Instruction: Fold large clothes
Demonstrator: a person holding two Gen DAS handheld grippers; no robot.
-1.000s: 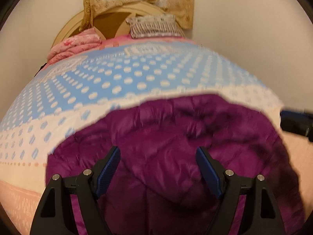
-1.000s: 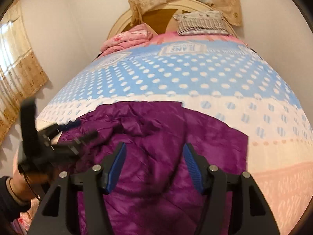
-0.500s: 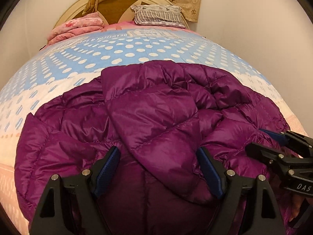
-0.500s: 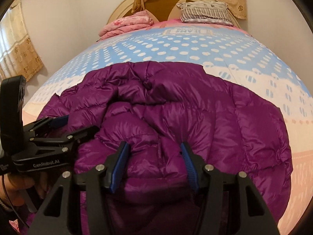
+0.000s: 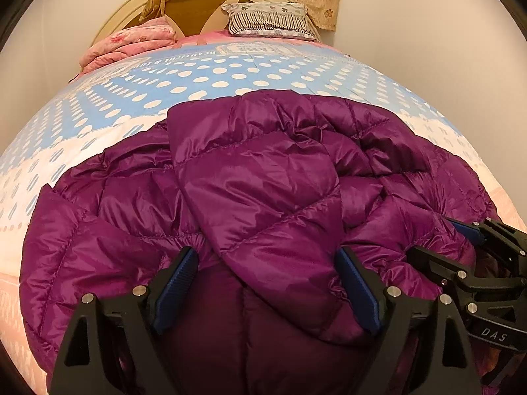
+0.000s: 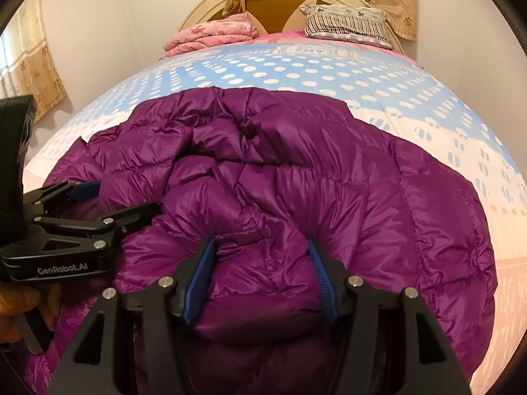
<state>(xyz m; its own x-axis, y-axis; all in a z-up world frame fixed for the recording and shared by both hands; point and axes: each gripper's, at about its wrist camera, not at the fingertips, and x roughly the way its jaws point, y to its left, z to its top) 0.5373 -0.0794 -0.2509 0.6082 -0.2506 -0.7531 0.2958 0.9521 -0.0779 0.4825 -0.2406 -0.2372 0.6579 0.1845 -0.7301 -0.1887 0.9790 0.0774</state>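
Purple jacket (image 5: 263, 197) near edge hidden behind gripper bodies.

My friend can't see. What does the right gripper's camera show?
A puffy purple quilted jacket lies bunched on a blue bedspread with white dots. The right gripper has a fold of it between its blue pads; the left gripper is at the jacket's left edge.

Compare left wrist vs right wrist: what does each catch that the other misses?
Left wrist only: the right tongs at the frame's right, marked DAS, and the jacket's flap folded over the middle.

Right wrist only: the side curtain, the left tongs marked GenRobot.AI, and the hand holding them.

Both: the purple down jacket bunched on the polka-dot bedspread, the striped pillow, the pink blanket and the headboard.
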